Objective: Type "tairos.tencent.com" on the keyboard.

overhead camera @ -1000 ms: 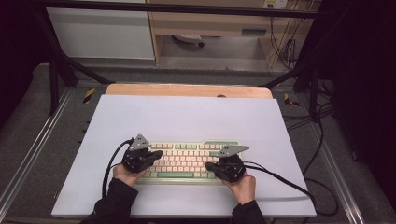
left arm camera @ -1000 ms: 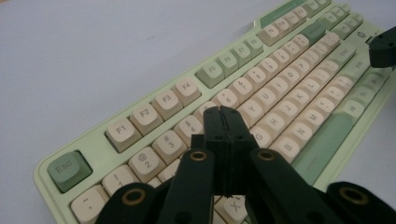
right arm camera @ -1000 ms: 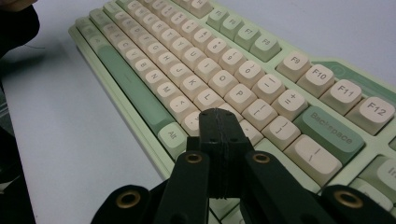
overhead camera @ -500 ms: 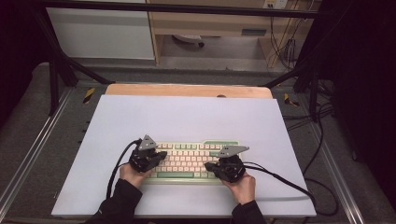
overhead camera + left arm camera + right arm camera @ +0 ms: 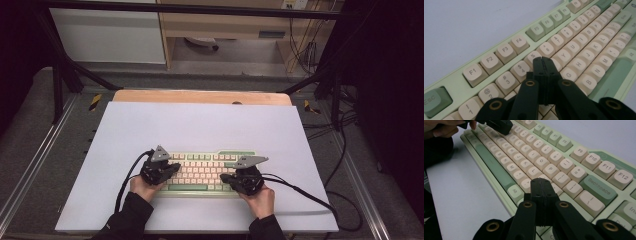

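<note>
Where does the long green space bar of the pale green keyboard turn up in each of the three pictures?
High view: the green space bar lies low in the middle, between both grippers.
Left gripper view: at the right edge.
Right gripper view: upper left of centre.
Shared landmark: the keyboard's cream letter keys.
</note>
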A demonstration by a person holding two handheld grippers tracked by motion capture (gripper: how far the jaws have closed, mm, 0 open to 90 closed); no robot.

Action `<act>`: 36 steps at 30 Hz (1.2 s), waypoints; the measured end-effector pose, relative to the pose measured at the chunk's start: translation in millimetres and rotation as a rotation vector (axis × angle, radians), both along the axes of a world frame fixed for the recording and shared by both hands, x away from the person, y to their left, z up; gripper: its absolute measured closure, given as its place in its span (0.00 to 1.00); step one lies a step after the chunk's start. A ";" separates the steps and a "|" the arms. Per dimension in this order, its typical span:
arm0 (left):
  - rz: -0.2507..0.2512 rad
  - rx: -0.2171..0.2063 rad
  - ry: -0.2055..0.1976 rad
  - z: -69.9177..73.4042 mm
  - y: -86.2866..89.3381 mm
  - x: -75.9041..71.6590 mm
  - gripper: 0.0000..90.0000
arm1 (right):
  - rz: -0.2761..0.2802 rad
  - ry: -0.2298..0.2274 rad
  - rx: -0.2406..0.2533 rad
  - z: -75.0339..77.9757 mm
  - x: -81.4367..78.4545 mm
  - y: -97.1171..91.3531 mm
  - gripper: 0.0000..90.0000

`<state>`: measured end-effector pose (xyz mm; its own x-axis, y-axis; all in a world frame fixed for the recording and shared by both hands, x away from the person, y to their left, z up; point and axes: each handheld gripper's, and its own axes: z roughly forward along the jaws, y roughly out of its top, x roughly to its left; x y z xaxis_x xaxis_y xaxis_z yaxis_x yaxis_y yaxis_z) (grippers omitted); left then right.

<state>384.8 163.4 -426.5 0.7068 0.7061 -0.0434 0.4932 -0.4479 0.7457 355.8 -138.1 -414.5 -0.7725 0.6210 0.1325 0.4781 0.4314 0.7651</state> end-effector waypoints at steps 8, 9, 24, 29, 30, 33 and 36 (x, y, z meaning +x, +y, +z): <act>-0.004 -0.007 -0.008 0.9 0.8 -2.8 1.00 | -0.008 0.001 0.005 0.9 -0.6 -1.3 1.00; -0.005 -0.008 -0.010 2.1 1.2 -3.5 1.00 | -0.008 -0.002 0.005 1.1 -0.6 -1.4 1.00; -0.016 -0.029 -0.015 7.7 14.7 -14.8 1.00 | -0.006 0.002 0.008 1.0 0.6 -0.6 1.00; -0.012 -0.038 -0.015 8.8 22.1 -17.9 1.00 | -0.007 0.005 0.011 1.3 1.0 -0.2 1.00; -0.011 -0.040 -0.014 8.9 23.5 -18.3 1.00 | -0.007 0.005 0.012 1.3 1.1 -0.1 1.00; -0.008 -0.040 -0.015 9.0 27.8 -20.4 1.00 | -0.009 0.003 0.017 1.4 1.8 0.1 1.00; -0.003 -0.043 -0.016 9.5 33.3 -22.9 1.00 | -0.013 0.007 0.017 2.3 2.5 0.2 1.00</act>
